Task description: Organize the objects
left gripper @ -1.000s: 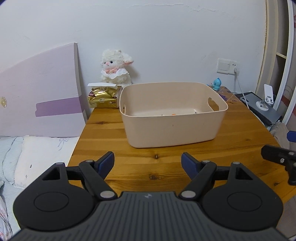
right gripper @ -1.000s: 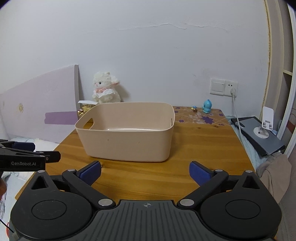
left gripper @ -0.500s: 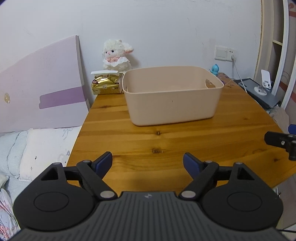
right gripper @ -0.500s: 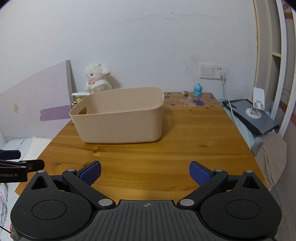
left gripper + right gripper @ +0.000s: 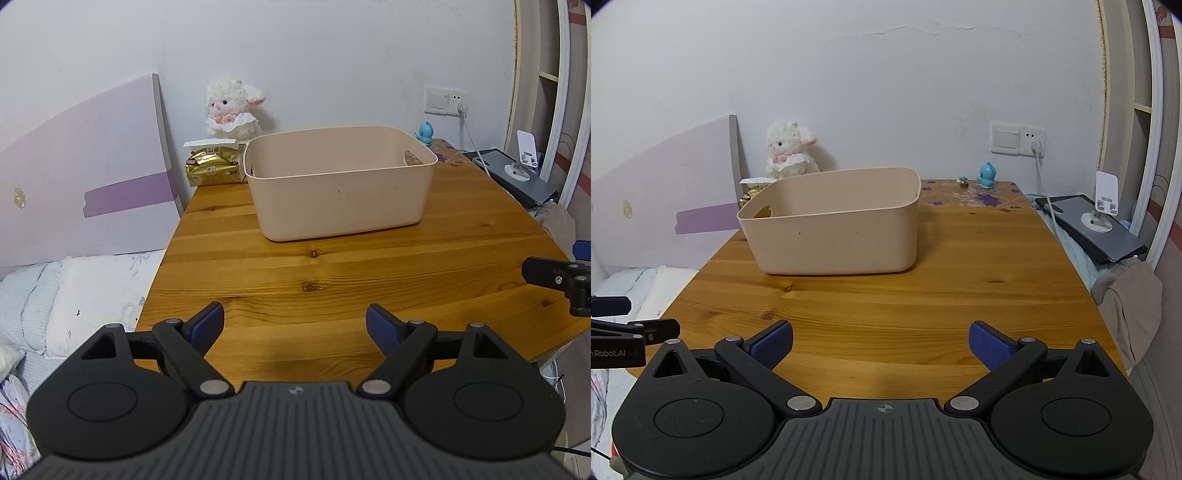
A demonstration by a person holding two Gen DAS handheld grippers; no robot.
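Left wrist view shows your left gripper [image 5: 294,325] above the near edge of the wooden tabletop [image 5: 351,266], its jaws spread wide and holding nothing. Your right gripper [image 5: 881,345] is in the same state, jaws wide apart and empty, also over the near part of the tabletop. A beige bin [image 5: 340,184] stands further back on the tabletop, well apart from both grippers; you cannot see its bottom from here. Behind it, near the wall, sit a white plush lamb [image 5: 232,109] and a gold tissue pack [image 5: 214,166]. A small blue figurine [image 5: 987,175] stands at the far right corner.
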